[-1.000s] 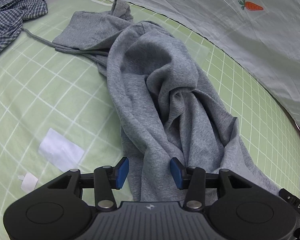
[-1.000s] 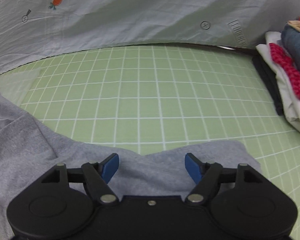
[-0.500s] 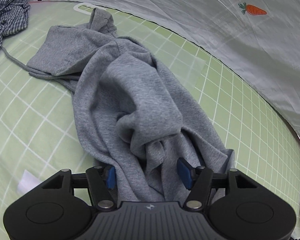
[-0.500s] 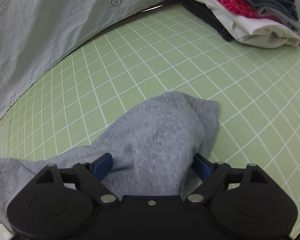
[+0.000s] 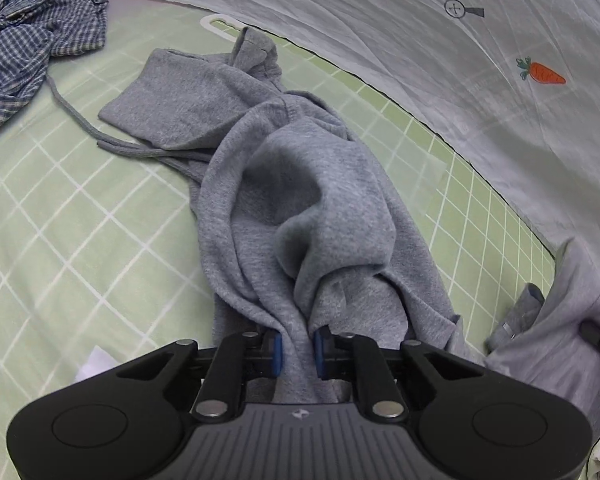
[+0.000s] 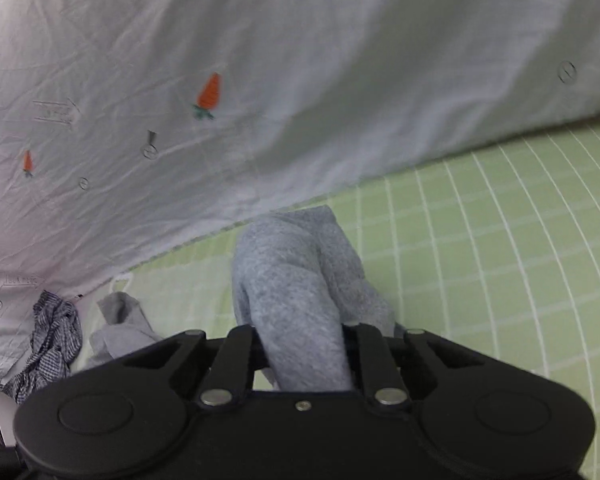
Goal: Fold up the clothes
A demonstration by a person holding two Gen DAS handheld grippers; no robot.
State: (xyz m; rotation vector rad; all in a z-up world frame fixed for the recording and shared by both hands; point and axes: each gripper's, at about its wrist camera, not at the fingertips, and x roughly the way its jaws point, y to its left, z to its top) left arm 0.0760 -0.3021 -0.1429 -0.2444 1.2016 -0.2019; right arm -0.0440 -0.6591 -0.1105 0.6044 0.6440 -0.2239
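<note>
While earlier agape — claws [image 5: 297,350] closing on hoodie [image 5: 300,184]

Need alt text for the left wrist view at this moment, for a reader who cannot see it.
The left gripper is closing its blue pads on a bunched fold of a gray hoodie, which stretches away across a green grid-patterned mat. A crumpled blue plaid shirt lies at the far left, and a white carrot-print sheet rises behind.
</note>
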